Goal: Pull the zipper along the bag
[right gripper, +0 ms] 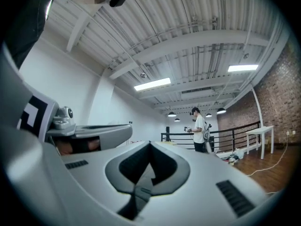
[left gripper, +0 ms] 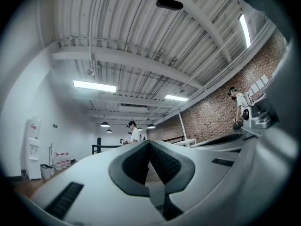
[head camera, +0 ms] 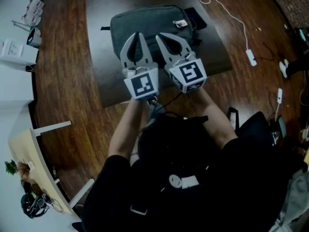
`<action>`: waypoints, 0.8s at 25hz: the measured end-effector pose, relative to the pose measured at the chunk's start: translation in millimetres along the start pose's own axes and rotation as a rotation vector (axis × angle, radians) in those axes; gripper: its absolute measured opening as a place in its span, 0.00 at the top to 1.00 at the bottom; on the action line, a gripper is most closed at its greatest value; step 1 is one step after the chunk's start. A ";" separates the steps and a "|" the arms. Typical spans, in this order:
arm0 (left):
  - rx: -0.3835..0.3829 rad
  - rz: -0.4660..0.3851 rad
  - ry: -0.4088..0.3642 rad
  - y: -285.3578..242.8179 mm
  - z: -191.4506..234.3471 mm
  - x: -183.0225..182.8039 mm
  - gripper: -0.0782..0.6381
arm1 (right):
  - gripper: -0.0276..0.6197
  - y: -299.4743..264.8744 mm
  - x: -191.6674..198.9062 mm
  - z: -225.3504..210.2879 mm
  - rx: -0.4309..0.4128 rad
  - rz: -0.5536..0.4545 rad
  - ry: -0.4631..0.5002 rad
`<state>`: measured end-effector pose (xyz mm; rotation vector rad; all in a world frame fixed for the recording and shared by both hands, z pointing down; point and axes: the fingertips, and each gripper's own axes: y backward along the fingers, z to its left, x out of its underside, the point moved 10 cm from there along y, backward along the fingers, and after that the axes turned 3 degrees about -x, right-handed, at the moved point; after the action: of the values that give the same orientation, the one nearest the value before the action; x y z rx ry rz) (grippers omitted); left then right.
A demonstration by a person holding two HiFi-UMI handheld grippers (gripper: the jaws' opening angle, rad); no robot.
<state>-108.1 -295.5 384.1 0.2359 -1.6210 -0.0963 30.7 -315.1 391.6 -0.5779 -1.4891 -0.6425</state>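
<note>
The left gripper (left gripper: 149,143) and the right gripper (right gripper: 149,145) are each closed tight on nothing. The dark grey fabric bag (head camera: 145,23) lies mid-way across the dark rectangular mat (head camera: 96,57). The print on its small white label (head camera: 181,24) is too small to read.

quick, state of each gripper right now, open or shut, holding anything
left gripper: shut, holding nothing
right gripper: shut, holding nothing
</note>
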 end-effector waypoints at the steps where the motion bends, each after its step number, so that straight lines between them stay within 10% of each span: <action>1: -0.003 -0.002 -0.004 9.6 -9.6 -3.0 0.88 | 0.94 12.9 0.7 3.8 -0.010 0.000 0.004; 20: -0.039 0.009 -0.041 150.5 -101.0 -51.3 0.88 | 0.94 172.9 -11.8 57.6 -0.056 -0.040 -0.003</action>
<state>-19.2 -129.8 371.6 0.1978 -1.6593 -0.1265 111.6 -151.4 387.2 -0.5937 -1.4922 -0.7161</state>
